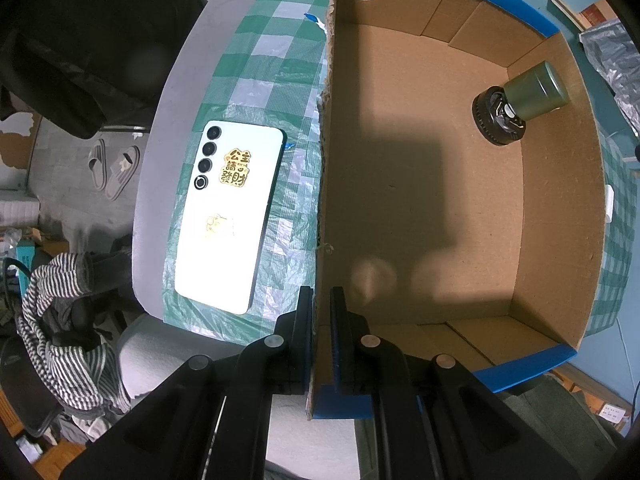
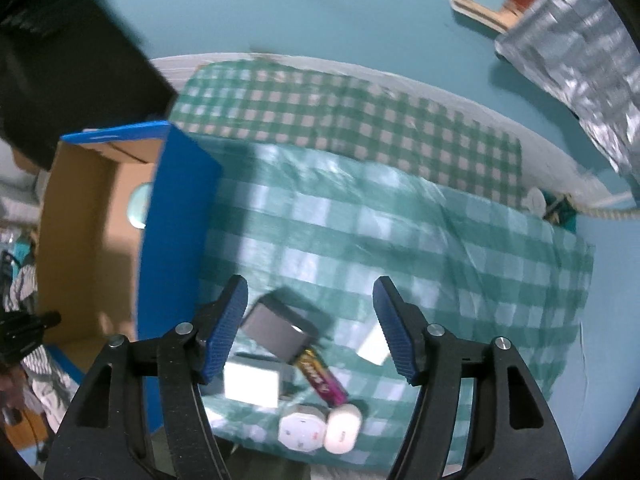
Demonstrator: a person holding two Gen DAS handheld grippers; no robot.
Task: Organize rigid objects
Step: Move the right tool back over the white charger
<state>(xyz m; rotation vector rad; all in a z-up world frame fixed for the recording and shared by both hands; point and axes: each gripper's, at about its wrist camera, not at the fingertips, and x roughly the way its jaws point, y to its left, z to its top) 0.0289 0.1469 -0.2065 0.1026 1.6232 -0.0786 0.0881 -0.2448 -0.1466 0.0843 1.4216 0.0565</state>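
Note:
My left gripper [image 1: 322,322] is shut on the left wall of an open cardboard box [image 1: 324,184] with a blue outside. Inside the box, at its far right corner, lie a dark green tin [image 1: 536,90] and a black round object [image 1: 496,116]. A white phone [image 1: 228,216] lies face down on the green checked cloth left of the box. My right gripper [image 2: 310,328] is open above a dark grey charger block [image 2: 276,330], a white cube adapter [image 2: 251,384], a purple battery [image 2: 322,374], a white plug [image 2: 302,432] and a small white case [image 2: 342,428]. The box [image 2: 176,216] stands to its left.
The green checked cloth [image 2: 400,232] covers a table with a white rim [image 1: 160,140]. A silver foil bag [image 2: 580,64] lies at the far right. A striped garment on a chair [image 1: 64,320] and slippers [image 1: 114,168] are on the floor side to the left.

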